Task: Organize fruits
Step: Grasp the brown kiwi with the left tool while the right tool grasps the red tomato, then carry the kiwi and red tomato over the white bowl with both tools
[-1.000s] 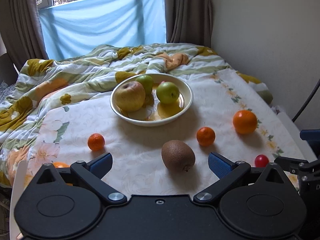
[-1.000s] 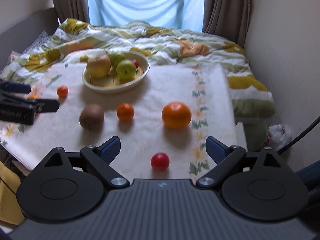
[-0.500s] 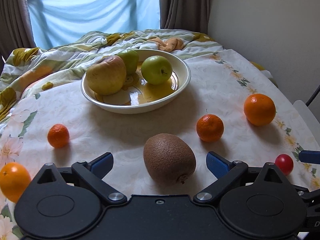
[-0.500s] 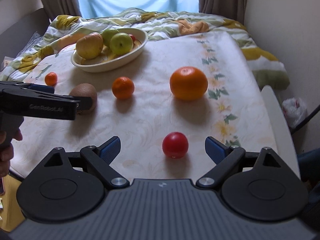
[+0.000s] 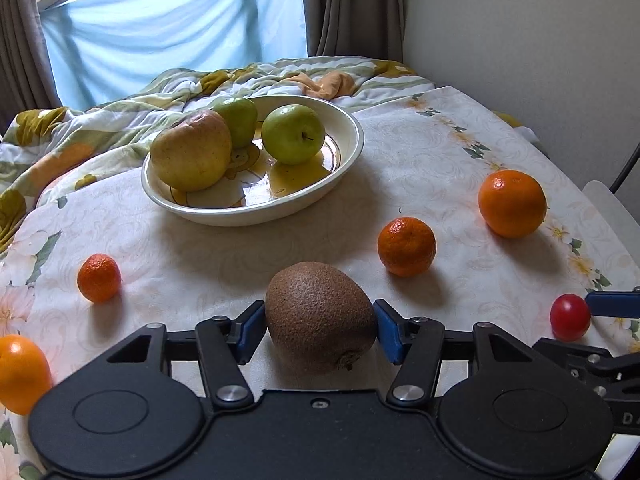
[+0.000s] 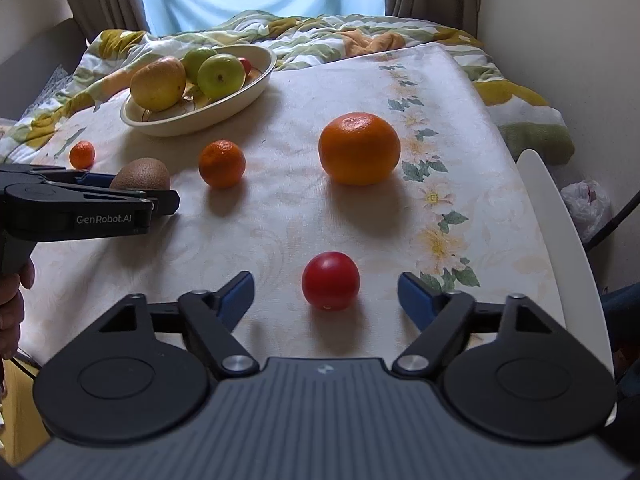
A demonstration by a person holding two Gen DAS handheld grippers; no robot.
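Observation:
My left gripper [image 5: 320,326] is shut on a brown kiwi [image 5: 320,316], both blue pads touching its sides on the cloth; the kiwi [image 6: 141,174] also shows in the right wrist view. A cream bowl [image 5: 348,156] beyond holds a yellow apple [image 5: 192,156] and two green apples [image 5: 294,134]. My right gripper [image 6: 326,300] is open, its fingers either side of a small red fruit [image 6: 330,286] that lies just ahead of them. A large orange [image 6: 359,148] and a mandarin [image 6: 222,164] lie farther on.
A small mandarin [image 5: 99,278] and another orange [image 5: 20,372] lie at the left. A rumpled quilt [image 5: 120,124] is behind the bowl. The wall is close on the right, with a white rim [image 6: 560,216] along the cloth's right edge.
Both grippers moved forward. The left one came up around the kiwi and shut on it. The right one narrowed its opening and came up to the red fruit.

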